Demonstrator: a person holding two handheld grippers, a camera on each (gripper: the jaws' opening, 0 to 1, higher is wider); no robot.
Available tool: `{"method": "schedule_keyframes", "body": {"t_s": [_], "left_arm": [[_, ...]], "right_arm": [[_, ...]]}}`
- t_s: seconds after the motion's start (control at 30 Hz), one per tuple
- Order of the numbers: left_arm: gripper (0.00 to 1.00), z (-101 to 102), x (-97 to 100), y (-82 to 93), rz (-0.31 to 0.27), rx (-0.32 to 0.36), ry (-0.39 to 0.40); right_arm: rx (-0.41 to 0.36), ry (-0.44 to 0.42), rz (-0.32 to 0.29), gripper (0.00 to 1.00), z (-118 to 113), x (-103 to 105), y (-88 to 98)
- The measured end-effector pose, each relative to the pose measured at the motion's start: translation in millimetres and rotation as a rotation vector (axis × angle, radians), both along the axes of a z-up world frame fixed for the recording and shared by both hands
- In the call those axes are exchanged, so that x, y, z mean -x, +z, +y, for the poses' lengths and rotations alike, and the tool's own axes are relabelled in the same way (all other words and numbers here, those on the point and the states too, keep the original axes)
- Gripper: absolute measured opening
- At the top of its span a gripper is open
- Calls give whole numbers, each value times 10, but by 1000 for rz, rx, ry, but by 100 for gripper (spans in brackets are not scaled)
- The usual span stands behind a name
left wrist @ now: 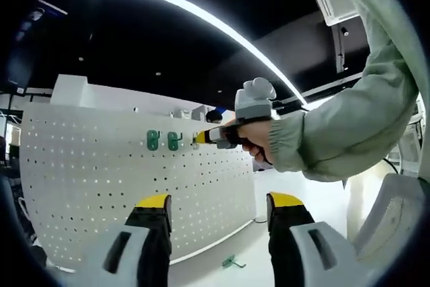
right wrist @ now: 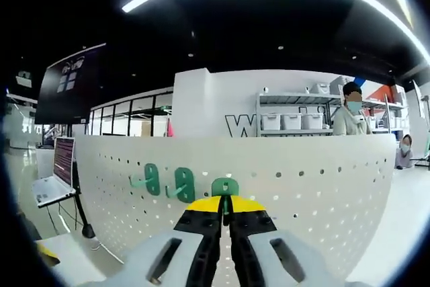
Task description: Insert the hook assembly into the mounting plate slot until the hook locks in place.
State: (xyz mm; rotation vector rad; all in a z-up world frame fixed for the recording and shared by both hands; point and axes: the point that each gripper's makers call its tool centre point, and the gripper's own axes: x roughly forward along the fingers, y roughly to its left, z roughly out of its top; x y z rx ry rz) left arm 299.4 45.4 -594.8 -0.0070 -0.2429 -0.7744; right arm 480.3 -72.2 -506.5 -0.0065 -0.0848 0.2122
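A white pegboard (left wrist: 101,173) stands upright on the table as the mounting plate. Two green hooks (left wrist: 153,140) (left wrist: 175,140) hang on it side by side. In the left gripper view my right gripper (left wrist: 201,138), held by a hand, reaches the board just right of those hooks. In the right gripper view my right gripper (right wrist: 225,206) is shut on a third green hook (right wrist: 225,186), pressed against the pegboard (right wrist: 322,186) beside the two hung hooks (right wrist: 151,179) (right wrist: 181,184). My left gripper (left wrist: 220,201) is open and holds nothing, well back from the board.
A loose green hook (left wrist: 233,261) lies on the white table in front of the board. A laptop (right wrist: 57,173) on a stand sits to the left. A person's sleeve (left wrist: 349,119) crosses the right side. Shelves and people stand behind the board.
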Motion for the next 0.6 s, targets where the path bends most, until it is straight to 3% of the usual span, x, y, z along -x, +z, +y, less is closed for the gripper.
{"method": "schedule_keyframes", "body": {"t_s": [0.6], "left_arm": [[58, 49, -38, 13, 9, 16, 15]], "right_arm": [[-7, -28, 1, 0, -18, -146, 43]]}}
